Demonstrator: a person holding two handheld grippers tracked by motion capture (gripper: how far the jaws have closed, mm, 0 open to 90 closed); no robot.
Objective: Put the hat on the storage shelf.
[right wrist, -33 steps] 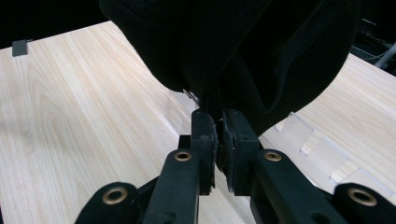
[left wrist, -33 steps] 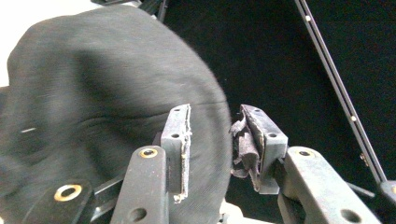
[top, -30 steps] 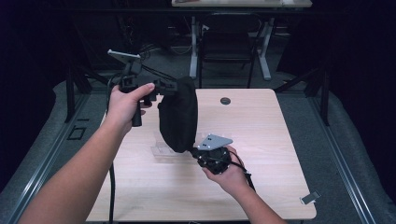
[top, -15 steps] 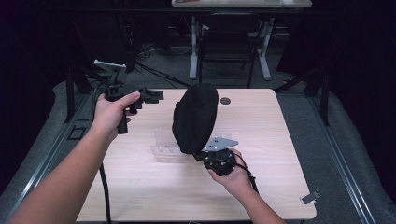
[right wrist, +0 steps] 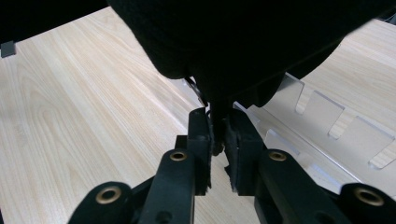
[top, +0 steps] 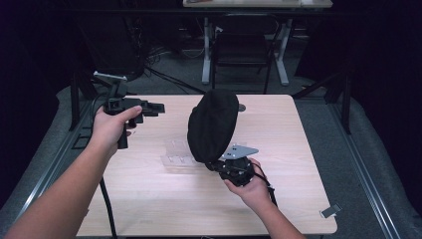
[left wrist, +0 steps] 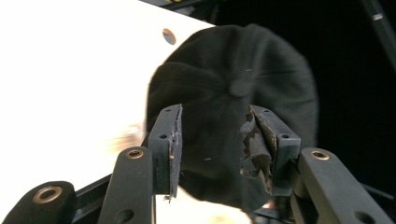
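Cap (top: 213, 124), black, stands upright over the middle of the table (top: 298, 149), pinched at its lower edge by the right gripper (top: 230, 167); in the right gripper view the jaws sit nearly together on a fold of the fabric (right wrist: 218, 112). A clear plastic stand (top: 179, 152) lies flat on the wood just beside and below the cap, on the left. The left gripper (top: 152, 107) hangs well apart from the cap, out toward the table's left edge; its jaws have just been opening and nothing is between the pads (left wrist: 172, 140), though the left gripper view looks straight at the crown and its button (left wrist: 238, 86).

Step in hand, as judged: cap now carried by one gripper alone, probably for setting on the stand. To do it well: keep the right pinch firm, keep the crown from sagging, and lower slowly so the brim clears the plastic. The left gripper, already wide, should approach level and take the far edge, not the crown.
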